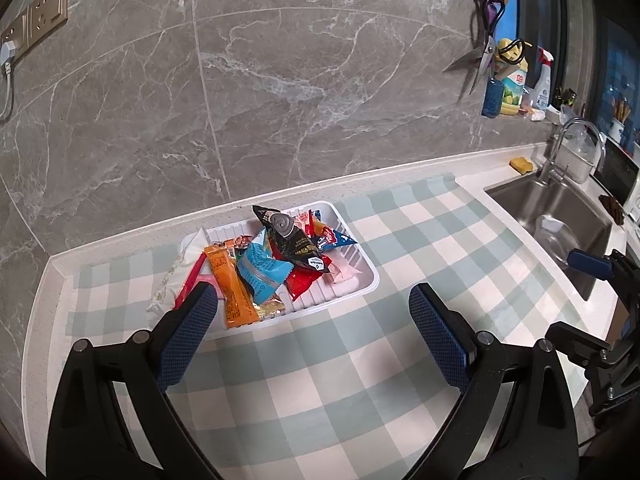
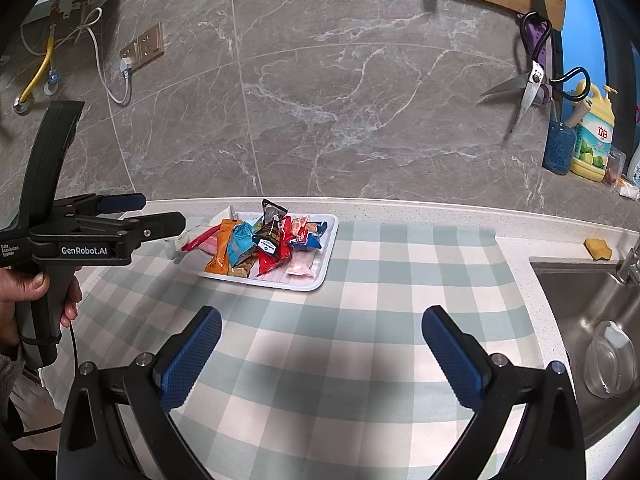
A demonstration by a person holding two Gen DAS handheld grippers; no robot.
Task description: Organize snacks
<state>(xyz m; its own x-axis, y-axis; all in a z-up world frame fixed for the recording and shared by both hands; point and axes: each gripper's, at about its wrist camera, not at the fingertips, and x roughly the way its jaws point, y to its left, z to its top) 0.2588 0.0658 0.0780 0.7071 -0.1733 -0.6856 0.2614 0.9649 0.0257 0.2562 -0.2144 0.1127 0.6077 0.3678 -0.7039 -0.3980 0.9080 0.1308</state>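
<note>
A white plastic tray (image 1: 356, 288) (image 2: 320, 276) sits on the checked cloth near the wall, piled with snack packets. On top lies a black packet (image 1: 294, 242) (image 2: 269, 232); beside it are a light blue one (image 1: 262, 272) (image 2: 240, 242) and an orange one (image 1: 232, 288) (image 2: 218, 252). A red strip (image 1: 192, 280) and a white wrapper (image 1: 172, 280) hang over the tray's left end. My left gripper (image 1: 312, 312) is open, just in front of the tray, nothing between its fingers. My right gripper (image 2: 320, 328) is open too, further back over the cloth.
A steel sink (image 1: 560, 220) (image 2: 592, 312) with a tap lies to the right, a clear cup (image 2: 610, 360) inside it. Scissors (image 2: 528, 84), bottles (image 2: 592, 140) and a yellow sponge (image 2: 597, 249) line the back wall. A hand (image 2: 28, 292) holds the left gripper's handle at far left.
</note>
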